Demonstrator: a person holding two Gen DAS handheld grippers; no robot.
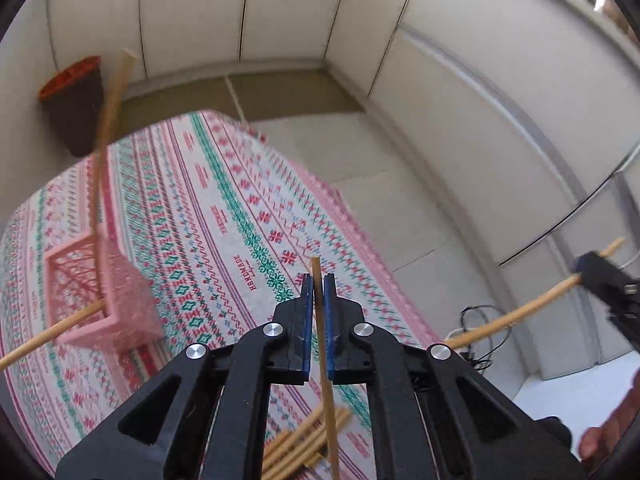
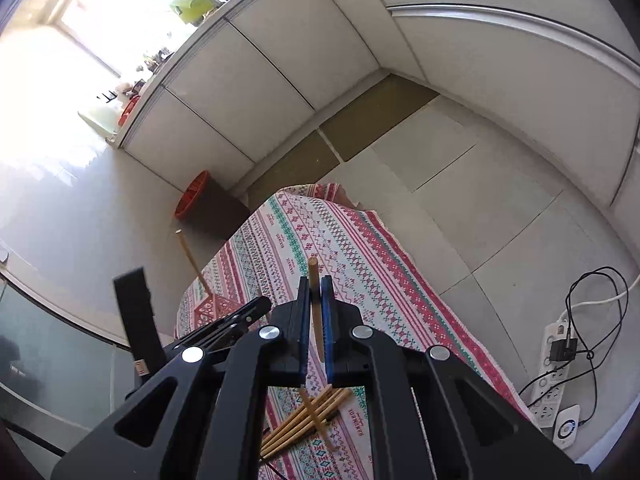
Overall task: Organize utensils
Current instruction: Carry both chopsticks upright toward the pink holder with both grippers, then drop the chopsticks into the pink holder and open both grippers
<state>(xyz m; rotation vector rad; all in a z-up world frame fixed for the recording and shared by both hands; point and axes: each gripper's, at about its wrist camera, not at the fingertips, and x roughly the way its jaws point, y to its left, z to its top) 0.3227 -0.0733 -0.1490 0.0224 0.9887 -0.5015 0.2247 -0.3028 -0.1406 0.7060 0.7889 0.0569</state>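
My left gripper is shut on a thin wooden chopstick that runs up between its blue pads, held above the patterned tablecloth. My right gripper is shut on another wooden chopstick; it also shows in the left wrist view at the right, with its stick slanting across. A pink lattice basket stands on the cloth at the left with two chopsticks sticking out of it; it also shows in the right wrist view. Several loose chopsticks lie on the cloth below both grippers.
A dark bin with an orange rim stands on the floor beyond the table. White cabinet fronts line the walls. A power strip with cables lies on the floor at the right. The table edge drops off to the right.
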